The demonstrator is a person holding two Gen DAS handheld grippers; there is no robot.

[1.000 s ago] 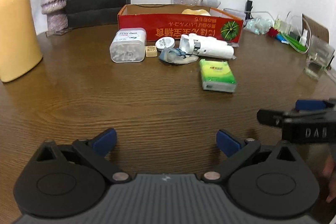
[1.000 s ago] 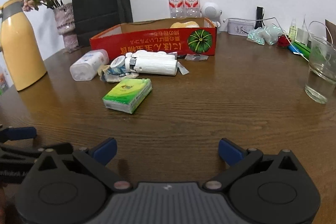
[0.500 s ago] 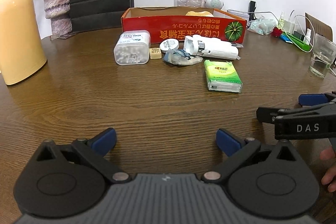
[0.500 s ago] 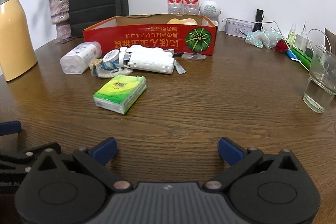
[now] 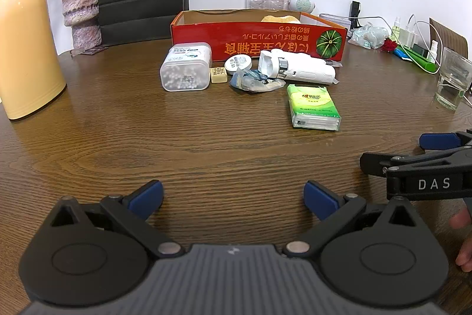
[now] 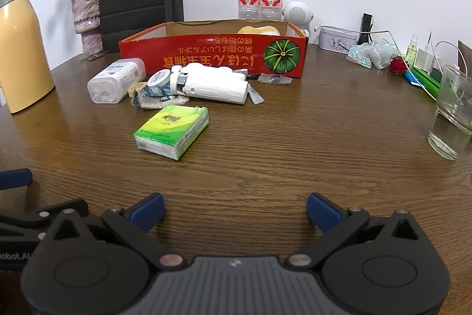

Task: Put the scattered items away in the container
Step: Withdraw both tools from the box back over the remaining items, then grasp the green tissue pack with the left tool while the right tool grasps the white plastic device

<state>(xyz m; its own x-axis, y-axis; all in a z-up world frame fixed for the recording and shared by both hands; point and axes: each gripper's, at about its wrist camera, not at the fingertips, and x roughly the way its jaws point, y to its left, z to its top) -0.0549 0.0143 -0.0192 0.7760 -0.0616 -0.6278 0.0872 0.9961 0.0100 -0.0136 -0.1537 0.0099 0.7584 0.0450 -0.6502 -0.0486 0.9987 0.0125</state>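
Both grippers backed off a bit, left gripper (image 5: 233,195) and right gripper (image 6: 235,210) spread wide, empty. Green tissue pack (image 6: 172,131) lies mid-table, other clutter right behind it against the red box (image 6: 212,53). Glass (image 6: 451,120) at the right edge.

White letters "DAS" stand on the black right hand-held gripper (image 5: 436,161); the red cardboard box (image 5: 259,42) carries upside-down yellow characters, unreadable.

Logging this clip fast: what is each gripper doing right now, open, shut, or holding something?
Left gripper: open, holding nothing, above bare table.
Right gripper: open, holding nothing, short of the tissue pack.
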